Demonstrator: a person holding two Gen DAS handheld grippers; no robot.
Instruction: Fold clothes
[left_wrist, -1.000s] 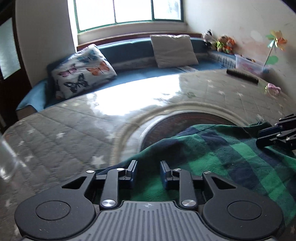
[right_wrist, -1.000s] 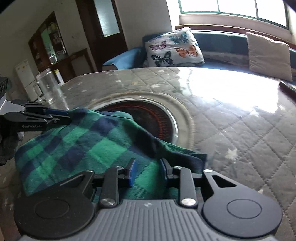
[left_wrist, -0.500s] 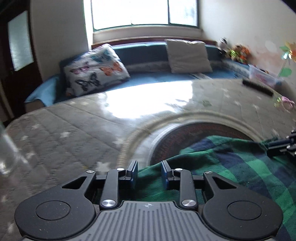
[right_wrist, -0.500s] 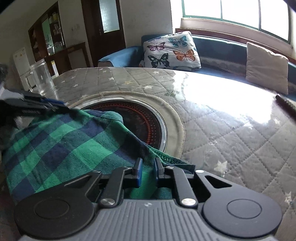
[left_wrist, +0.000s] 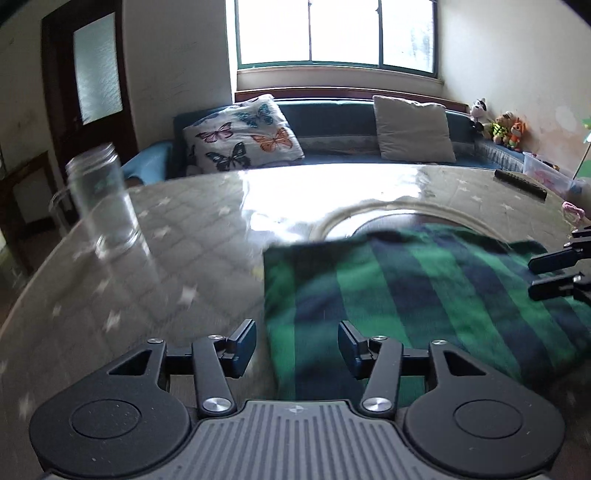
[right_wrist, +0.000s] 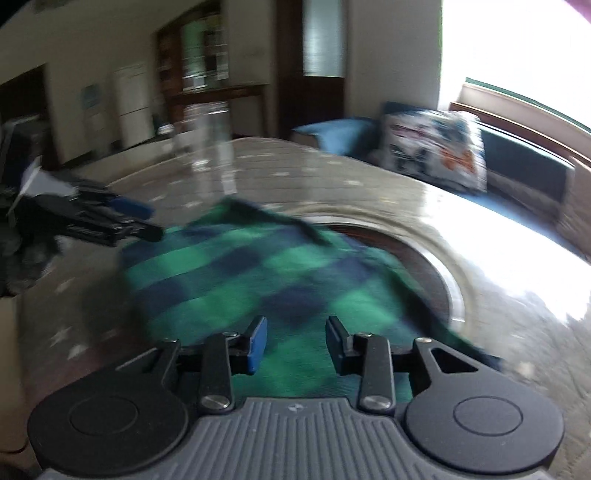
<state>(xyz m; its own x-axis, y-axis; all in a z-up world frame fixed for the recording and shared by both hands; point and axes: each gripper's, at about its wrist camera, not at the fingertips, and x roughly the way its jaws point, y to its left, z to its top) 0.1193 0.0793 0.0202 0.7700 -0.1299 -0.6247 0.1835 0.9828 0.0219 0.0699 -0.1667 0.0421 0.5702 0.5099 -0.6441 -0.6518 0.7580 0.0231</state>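
One green-and-navy plaid garment, lying folded on one round table covered in a quilted, star-dotted cloth under a glossy sheet. The garment's far edge overlaps the circular inset at the table's centre; its left edge runs straight toward the left gripper.

Two grippers. Left gripper: jaws spread apart, nothing between them, held low above the near left edge of the plaid garment, the right finger over the cloth, the left finger over bare table. Right gripper: jaws likewise apart and empty, poised above the near part of the garment. Whether either gripper touches the fabric cannot be told. In each view the other gripper's tips enter from the side, next to the garment's edge. Both views are blurred, the right wrist view more heavily.

One clear glass jar, upright on the table, well to the left of the garment.
One dark remote-like bar, at the table's far right rim.
One blue sofa under one window.
Two cushions: one butterfly-print cushion, one plain beige cushion.
Stuffed toys in the sofa's right corner; at least three, the exact count unclear.
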